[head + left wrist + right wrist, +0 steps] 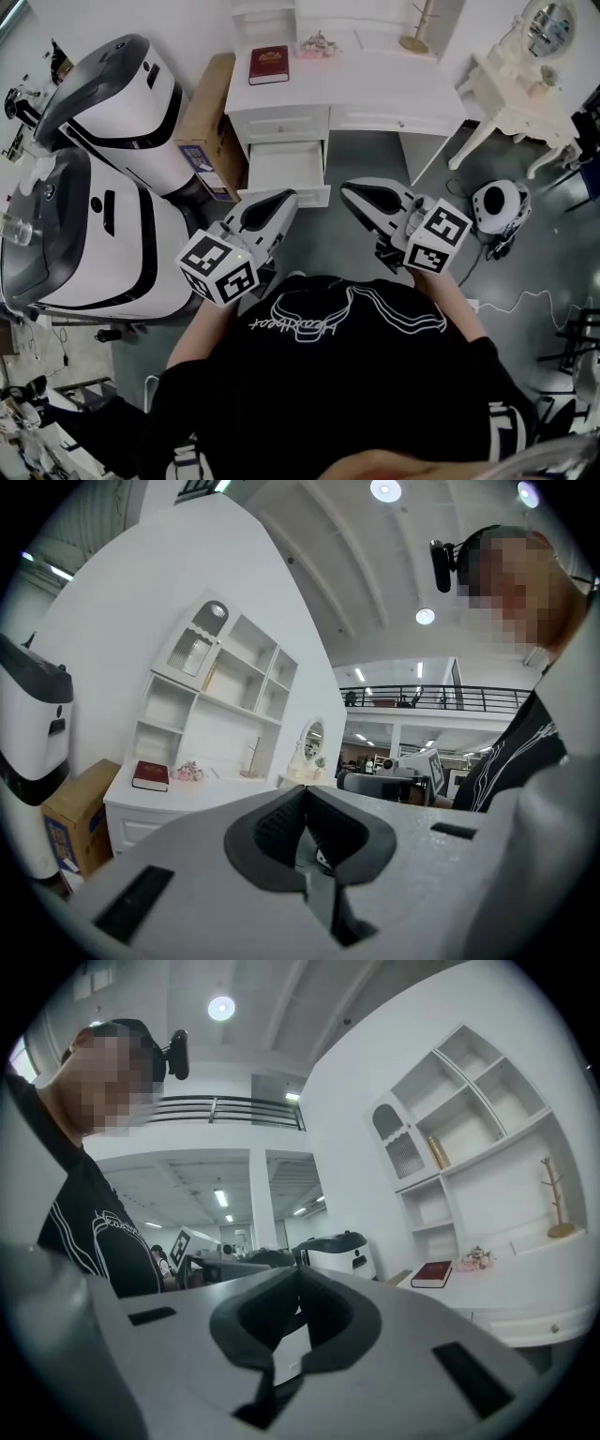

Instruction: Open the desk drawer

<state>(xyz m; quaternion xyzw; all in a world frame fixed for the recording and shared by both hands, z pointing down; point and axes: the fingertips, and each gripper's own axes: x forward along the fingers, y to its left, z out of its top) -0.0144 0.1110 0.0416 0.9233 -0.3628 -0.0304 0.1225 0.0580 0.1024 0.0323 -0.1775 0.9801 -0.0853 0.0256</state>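
Note:
The white desk [394,89] stands ahead of me, and its left drawer [281,169] is pulled out, showing a bare white inside. My left gripper [287,199] is held up in front of my chest with its jaws shut and nothing between them. My right gripper [349,190] is beside it, also shut and empty, with the two tips pointing roughly toward each other. Neither touches the drawer. In the left gripper view the closed tips [305,791] point past the desk [150,808]. In the right gripper view the closed tips [298,1271] show, with the desk [525,1297] to the right.
A dark red book [269,64] and a wooden jewellery stand [413,37] sit on the desktop. A cardboard box [202,127] and large white-and-black machines [103,197] stand to the left. At right are a white dressing table [516,94] and a round white device [499,202] with cables.

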